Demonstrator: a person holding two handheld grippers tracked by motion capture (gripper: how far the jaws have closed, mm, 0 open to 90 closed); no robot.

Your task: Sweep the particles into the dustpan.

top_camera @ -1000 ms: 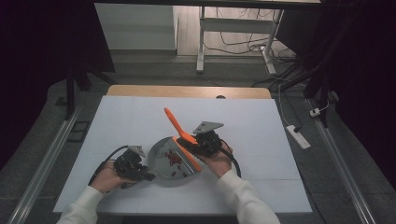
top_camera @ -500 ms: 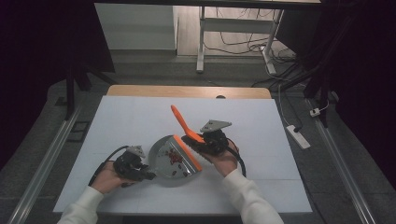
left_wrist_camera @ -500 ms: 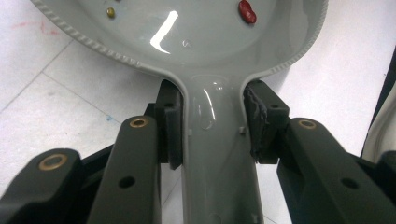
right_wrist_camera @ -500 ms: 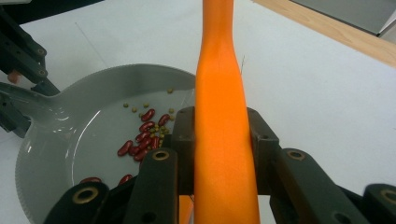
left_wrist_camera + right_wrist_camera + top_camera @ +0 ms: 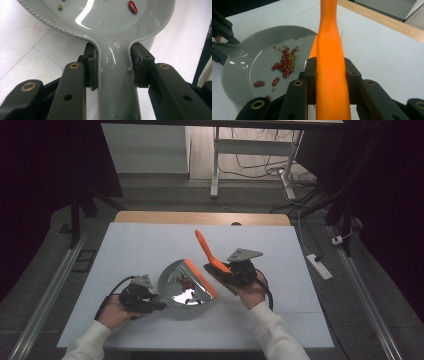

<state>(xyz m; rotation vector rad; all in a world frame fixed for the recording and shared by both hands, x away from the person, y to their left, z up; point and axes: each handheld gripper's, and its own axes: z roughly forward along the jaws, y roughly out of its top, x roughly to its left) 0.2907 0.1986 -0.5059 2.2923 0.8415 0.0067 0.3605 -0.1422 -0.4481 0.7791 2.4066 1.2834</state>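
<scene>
Left tongs (image 5: 156, 304) clamp the handle of a grey dustpan (image 5: 186, 290) holding red beans (image 5: 185, 281) on the white tabletop (image 5: 150, 245); right tongs (image 5: 223, 270) grip an orange brush (image 5: 209, 251) just beside the pan's rim.

From above and behind me, the high view looks forward and down over the whole white table (image 5: 150, 245). My left gripper's camera sits close, looking along its jaws at the glossy grey plastic dustpan (image 5: 117, 37). My right gripper's camera looks past the orange brush handle (image 5: 331, 65) onto that same dustpan.
</scene>
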